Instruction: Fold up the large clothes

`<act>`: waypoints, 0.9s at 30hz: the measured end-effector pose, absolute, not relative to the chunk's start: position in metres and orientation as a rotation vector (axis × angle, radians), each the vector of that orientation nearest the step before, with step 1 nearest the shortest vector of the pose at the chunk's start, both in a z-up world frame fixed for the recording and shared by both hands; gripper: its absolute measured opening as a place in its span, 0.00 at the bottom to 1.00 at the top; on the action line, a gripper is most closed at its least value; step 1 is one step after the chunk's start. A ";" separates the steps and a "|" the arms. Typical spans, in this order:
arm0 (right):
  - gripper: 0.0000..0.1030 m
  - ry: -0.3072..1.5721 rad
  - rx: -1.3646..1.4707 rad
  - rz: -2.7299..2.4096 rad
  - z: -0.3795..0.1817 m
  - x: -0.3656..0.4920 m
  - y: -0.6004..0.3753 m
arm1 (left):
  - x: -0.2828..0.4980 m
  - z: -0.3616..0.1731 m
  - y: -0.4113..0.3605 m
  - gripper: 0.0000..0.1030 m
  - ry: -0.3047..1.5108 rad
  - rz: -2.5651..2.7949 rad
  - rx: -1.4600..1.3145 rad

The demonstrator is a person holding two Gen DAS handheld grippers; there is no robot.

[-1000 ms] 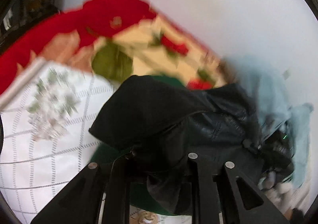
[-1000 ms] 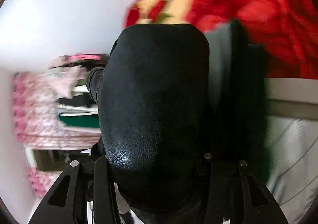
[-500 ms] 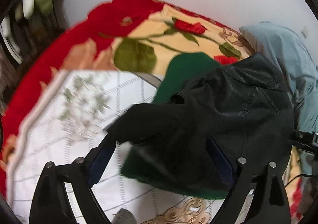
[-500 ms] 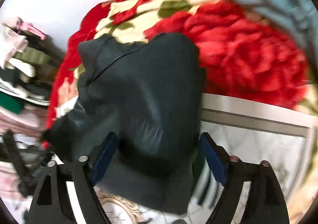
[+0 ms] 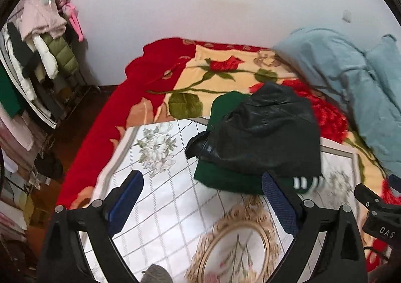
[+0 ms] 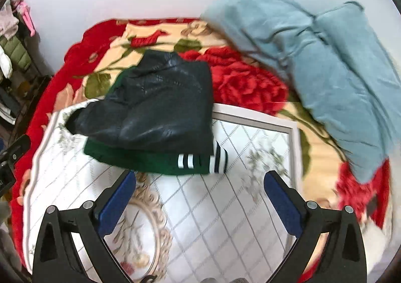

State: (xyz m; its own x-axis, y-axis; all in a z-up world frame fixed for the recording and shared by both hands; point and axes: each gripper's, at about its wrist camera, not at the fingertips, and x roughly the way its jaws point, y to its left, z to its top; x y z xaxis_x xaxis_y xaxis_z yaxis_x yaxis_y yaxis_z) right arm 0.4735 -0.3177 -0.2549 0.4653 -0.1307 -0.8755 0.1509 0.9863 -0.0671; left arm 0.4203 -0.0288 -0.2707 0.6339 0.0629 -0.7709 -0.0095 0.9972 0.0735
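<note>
A folded black leather jacket [image 5: 263, 132] lies on top of a folded dark green garment [image 5: 225, 180] with white stripes, on a white tiled cloth [image 5: 163, 207] on the bed. Both show in the right wrist view too, the jacket [image 6: 155, 107] over the green garment [image 6: 163, 160]. My left gripper [image 5: 200, 202] is open and empty, held back above the cloth just in front of the pile. My right gripper [image 6: 200, 197] is open and empty, also just in front of the pile. The right gripper's body shows at the right edge of the left wrist view [image 5: 381, 212].
A red and cream rose blanket [image 5: 155, 82] covers the bed. A light blue quilt [image 6: 325, 62] is heaped at the back right. A rack of hanging clothes [image 5: 37, 44] stands at the left by the white wall. The bed's left edge drops to a dark floor [image 5: 75, 120].
Both grippers opened and let go of the black jacket, which now rests on the green garment. Both grippers have drawn back from the pile.
</note>
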 end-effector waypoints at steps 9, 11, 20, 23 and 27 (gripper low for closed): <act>1.00 0.950 0.033 -0.292 -0.097 0.326 -0.282 | 0.314 -0.161 -0.017 0.94 0.853 -0.036 0.066; 1.00 0.919 0.043 -0.306 -0.065 0.298 -0.275 | 0.290 -0.137 -0.012 0.94 0.844 -0.043 0.080; 1.00 0.835 0.036 -0.285 0.052 0.198 -0.241 | 0.214 -0.065 0.004 0.94 0.809 -0.049 0.074; 1.00 0.823 0.024 -0.279 0.075 0.174 -0.234 | 0.194 -0.047 0.006 0.94 0.804 -0.042 0.066; 1.00 0.806 0.015 -0.279 0.102 0.144 -0.230 | 0.173 -0.028 0.003 0.94 0.799 -0.046 0.070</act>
